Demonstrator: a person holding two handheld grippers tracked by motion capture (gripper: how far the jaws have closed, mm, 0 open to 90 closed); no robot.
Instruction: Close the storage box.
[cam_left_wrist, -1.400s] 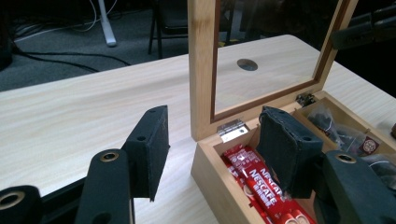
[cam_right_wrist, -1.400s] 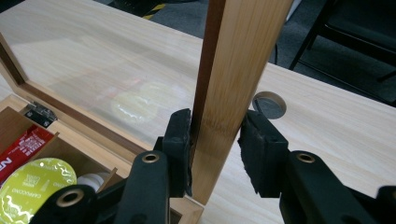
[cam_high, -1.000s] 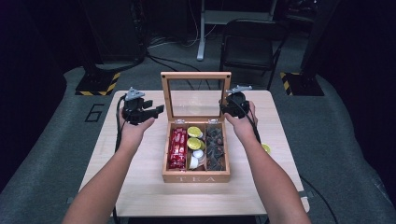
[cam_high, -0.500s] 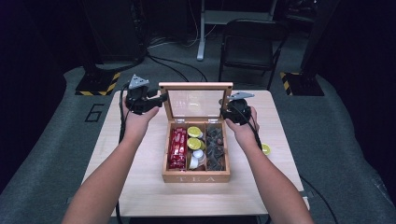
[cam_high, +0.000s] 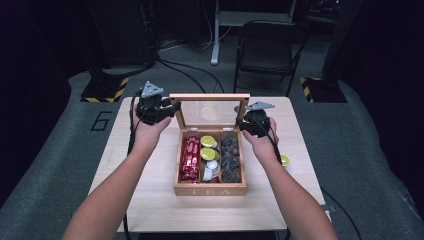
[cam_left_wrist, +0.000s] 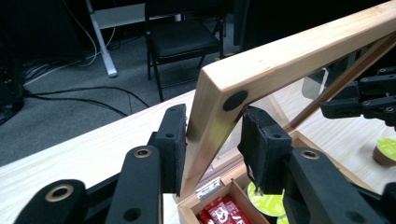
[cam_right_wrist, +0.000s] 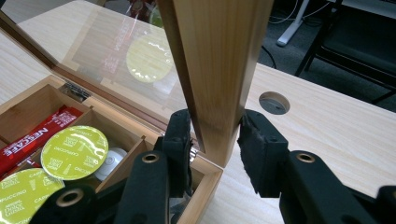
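Note:
A wooden tea box (cam_high: 210, 190) stands open mid-table, its glass-paned lid (cam_high: 210, 97) raised. Inside lie red packets (cam_high: 190, 157), green capsules (cam_high: 207, 141) and dark pieces (cam_high: 230, 157). My left gripper (cam_high: 172, 107) is at the lid's upper left corner. Its jaws have just been closing, and in the left gripper view (cam_left_wrist: 212, 126) the pads press both faces of the lid frame (cam_left_wrist: 280, 60). My right gripper (cam_high: 245, 125) holds the lid's right edge low down, shut on the frame (cam_right_wrist: 215, 70) in the right gripper view (cam_right_wrist: 215, 126).
A loose green capsule (cam_high: 284, 160) lies on the table to the right of the box. A round cable hole (cam_right_wrist: 273, 102) sits in the tabletop behind the lid. A black chair (cam_high: 265, 50) and floor cables stand beyond the table's far edge.
My left gripper rose from beside the box to the lid's upper left corner and closed on it. The lid's top edge has tipped toward the person. The right hand stayed put.

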